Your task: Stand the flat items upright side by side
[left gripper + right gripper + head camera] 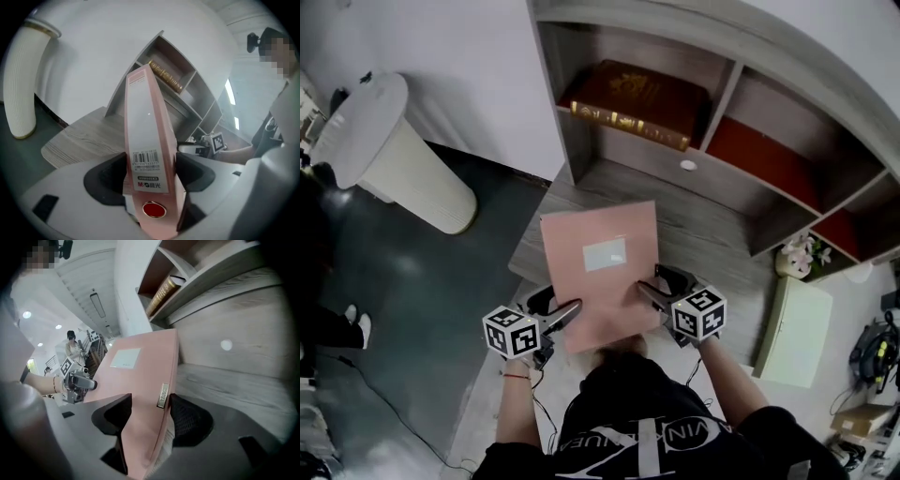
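Head view: a pink file box (600, 267) is held over the wooden table (712, 239), in front of the shelf unit (581, 141), with its white label facing up. The left gripper (561, 309) pinches the box's barcoded spine. The right gripper (661, 284) pinches the opposite edge, next to a small metal clasp (162, 394). A brown book (636, 101) lies flat in the upper left shelf compartment.
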`<state>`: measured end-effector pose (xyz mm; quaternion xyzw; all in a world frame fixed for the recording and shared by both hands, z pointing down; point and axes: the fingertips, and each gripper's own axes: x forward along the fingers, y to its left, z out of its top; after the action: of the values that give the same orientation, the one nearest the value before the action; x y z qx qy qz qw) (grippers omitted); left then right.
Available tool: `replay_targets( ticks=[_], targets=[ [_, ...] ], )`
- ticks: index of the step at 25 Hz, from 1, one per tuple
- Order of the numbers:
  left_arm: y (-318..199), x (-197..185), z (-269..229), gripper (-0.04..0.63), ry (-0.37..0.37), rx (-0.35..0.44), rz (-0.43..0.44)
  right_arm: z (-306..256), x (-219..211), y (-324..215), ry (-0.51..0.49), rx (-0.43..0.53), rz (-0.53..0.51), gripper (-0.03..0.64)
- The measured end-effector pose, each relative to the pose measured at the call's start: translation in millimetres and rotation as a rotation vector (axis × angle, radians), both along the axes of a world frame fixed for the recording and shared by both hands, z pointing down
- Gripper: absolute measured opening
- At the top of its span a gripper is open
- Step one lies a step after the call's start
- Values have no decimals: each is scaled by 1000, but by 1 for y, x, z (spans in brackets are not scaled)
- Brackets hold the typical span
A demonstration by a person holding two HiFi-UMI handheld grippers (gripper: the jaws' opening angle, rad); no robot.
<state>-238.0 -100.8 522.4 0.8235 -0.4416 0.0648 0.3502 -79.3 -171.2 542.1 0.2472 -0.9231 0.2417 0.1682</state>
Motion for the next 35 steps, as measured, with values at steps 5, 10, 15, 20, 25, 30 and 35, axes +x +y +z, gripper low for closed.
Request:
replay_targets(
  ticks=[5,10,15,20,25,30,35],
  targets=[
    [-14,-2,-10,325,-69,53,-71,-10,-9,-27,-13,83,-67,265],
    [-23,-6,-17,325,-115,120,-157,-20,-21,-48,-38,184,-149,266],
    [-35,-11,-18,324,-136,157,-216,-21,-33,-69,-42,219,-202,265],
    [-60,-33,-21,324,-139,172,-219,-25,-54,-95,-51,233,-200,265],
    [-88,-54,-25,322,-141,197,-212,-26,-74,-121,-64,230,-176,265],
    [-113,-77,-30,322,-152,236,-206,-28,-96,-143,-86,235,-166,258],
    [-130,-88,-35,322,-163,273,-210,-31,-108,-161,-104,253,-155,258]
  ],
)
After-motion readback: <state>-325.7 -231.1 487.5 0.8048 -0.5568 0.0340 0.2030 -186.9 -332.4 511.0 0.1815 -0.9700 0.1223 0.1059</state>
